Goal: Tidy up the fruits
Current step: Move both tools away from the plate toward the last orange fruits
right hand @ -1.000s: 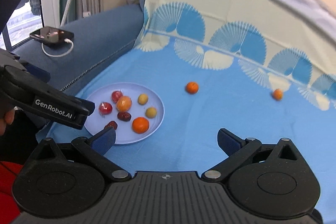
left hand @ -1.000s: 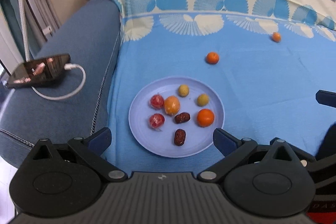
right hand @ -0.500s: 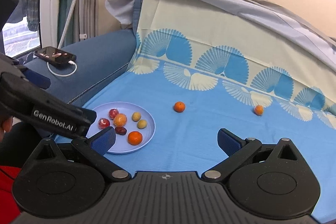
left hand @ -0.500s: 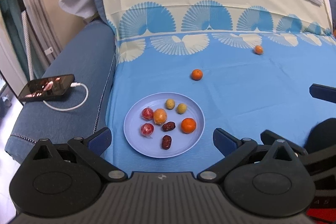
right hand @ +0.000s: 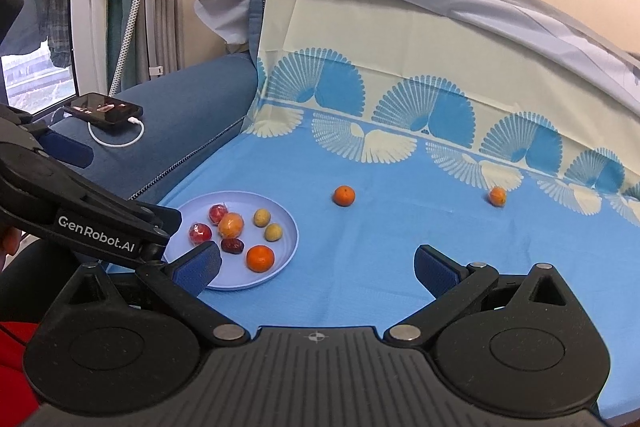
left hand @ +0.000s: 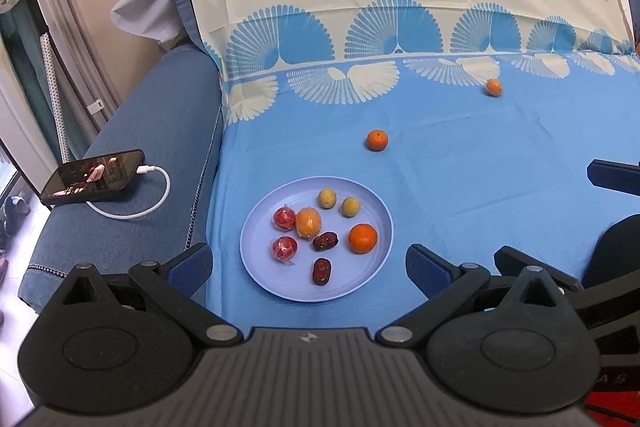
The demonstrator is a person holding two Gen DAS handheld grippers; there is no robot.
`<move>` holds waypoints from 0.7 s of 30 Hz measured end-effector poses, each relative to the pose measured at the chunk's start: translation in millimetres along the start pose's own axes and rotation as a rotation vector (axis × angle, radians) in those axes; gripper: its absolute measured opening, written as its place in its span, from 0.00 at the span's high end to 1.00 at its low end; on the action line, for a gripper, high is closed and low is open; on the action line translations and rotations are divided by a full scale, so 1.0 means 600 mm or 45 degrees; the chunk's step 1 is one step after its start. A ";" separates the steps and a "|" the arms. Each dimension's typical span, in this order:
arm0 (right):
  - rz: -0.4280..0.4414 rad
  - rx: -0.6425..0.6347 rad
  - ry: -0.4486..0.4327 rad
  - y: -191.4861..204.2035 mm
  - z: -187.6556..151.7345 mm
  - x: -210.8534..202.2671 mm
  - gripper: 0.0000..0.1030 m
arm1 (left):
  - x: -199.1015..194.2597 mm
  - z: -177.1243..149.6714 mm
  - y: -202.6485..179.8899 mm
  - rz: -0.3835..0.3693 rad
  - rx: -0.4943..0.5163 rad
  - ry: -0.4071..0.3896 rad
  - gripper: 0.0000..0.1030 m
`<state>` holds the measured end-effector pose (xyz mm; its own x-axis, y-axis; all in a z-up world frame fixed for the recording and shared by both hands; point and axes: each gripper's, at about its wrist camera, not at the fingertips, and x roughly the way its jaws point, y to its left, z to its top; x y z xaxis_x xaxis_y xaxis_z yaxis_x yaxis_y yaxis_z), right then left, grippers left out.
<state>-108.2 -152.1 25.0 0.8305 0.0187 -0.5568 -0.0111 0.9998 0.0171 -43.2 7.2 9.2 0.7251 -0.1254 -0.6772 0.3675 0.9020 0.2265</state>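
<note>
Left wrist view: a phone [left hand: 93, 177] on its white cable [left hand: 136, 205] lies on the sofa arm at far left, then my left claw [left hand: 308, 263] hangs spread and empty just short of the lilac plate [left hand: 376, 219], which holds two red fruits, a wrapped orange one, two dates, two green ones and a tangerine [left hand: 362, 238]. Farther right, a loose orange [left hand: 377, 140] and a smaller orange [left hand: 494, 87] sit well apart on the blue cloth [left hand: 480, 187], and my right claw [right hand: 318, 265] is likewise spread with nothing in it.
</note>
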 end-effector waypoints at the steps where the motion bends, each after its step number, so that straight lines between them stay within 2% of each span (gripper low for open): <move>1: 0.002 0.003 0.003 0.000 -0.001 0.002 0.01 | 0.002 0.000 0.000 0.000 0.001 0.004 0.00; 21: 0.008 0.094 0.102 -0.020 -0.016 0.050 0.01 | 0.055 0.020 -0.013 -0.038 0.004 0.094 0.00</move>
<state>-88.5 -163.4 -0.1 0.7834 0.0284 -0.6209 0.0272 0.9964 0.0800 -15.4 -9.0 -6.5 0.6690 -0.1214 -0.7333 0.3903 0.8969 0.2077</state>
